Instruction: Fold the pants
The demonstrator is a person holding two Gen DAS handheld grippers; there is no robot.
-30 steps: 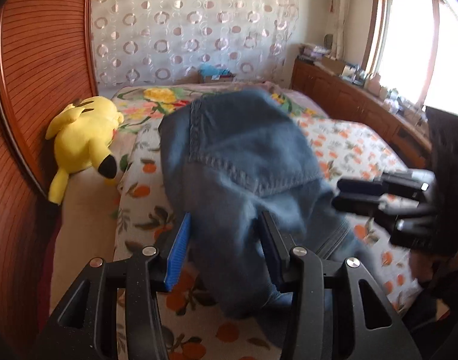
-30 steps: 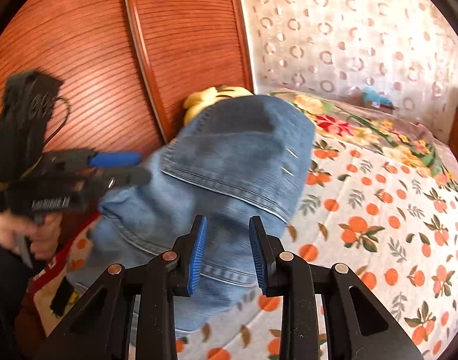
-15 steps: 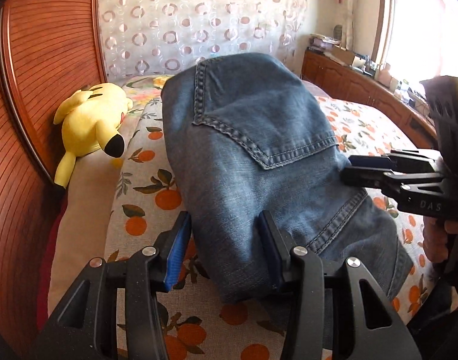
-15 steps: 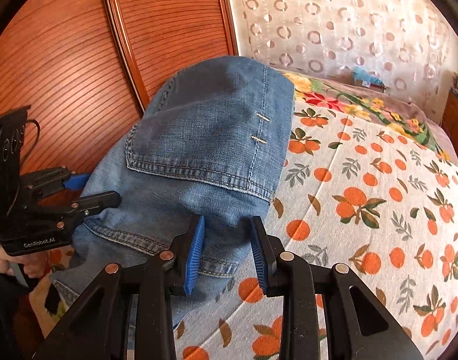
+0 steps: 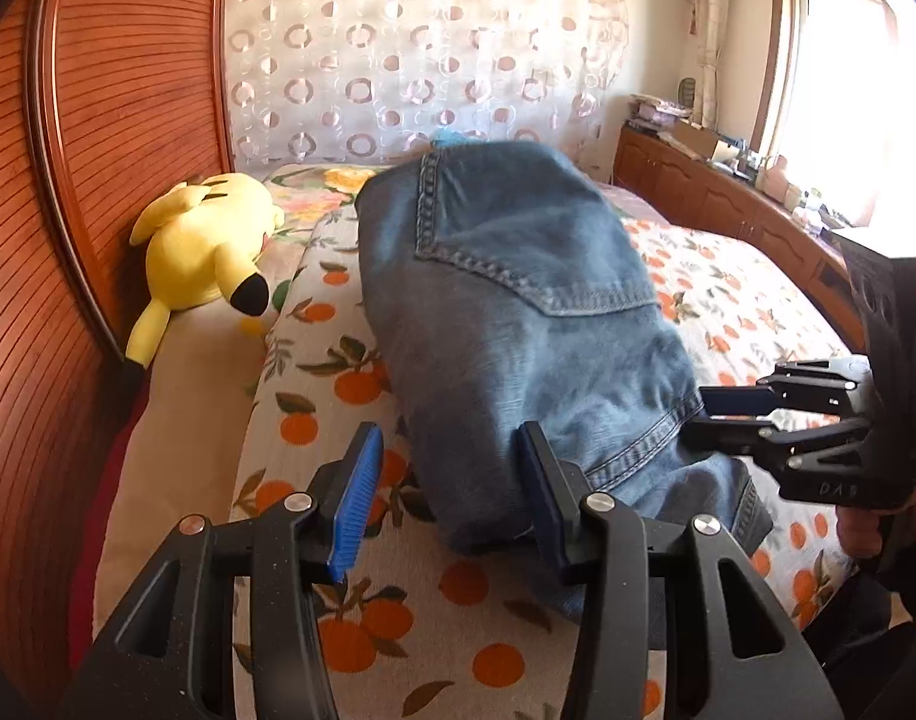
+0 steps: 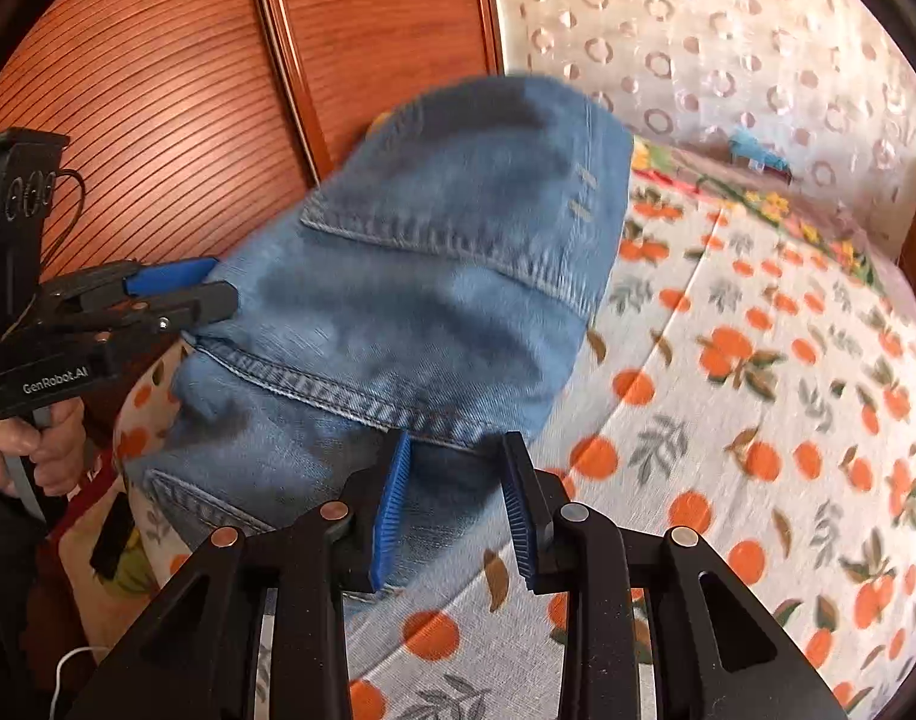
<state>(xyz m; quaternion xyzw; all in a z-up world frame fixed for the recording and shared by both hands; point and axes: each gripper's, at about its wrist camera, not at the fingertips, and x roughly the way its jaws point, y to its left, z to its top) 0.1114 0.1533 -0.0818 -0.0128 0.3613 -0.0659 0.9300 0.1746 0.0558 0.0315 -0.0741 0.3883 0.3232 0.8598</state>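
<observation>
Bed (image 5: 728,300), orange-print cover, fills the lower half of both views; wooden headboard (image 5: 116,120) upper left. Jeans (image 5: 518,312) lie at frame centre in a folded bundle, back pocket up, waistband at the near edge.

Left gripper (image 5: 452,486), bottom centre of its view: jaws part-way apart, the jeans' near corner between them, blue pad off the cloth; other pad hidden behind denim, so cannot tell if it grips. Right gripper (image 6: 455,504), bottom centre of its view: jaws narrower, waistband edge between them, contact unclear.

Step looks like setting the fold down; I'd lower both corners level, keep the waistband taut between grippers, let go only once the denim lies flat.

Yellow plush toy (image 5: 200,240) at the headboard, left, well apart from the jeans. No containers visible.
</observation>
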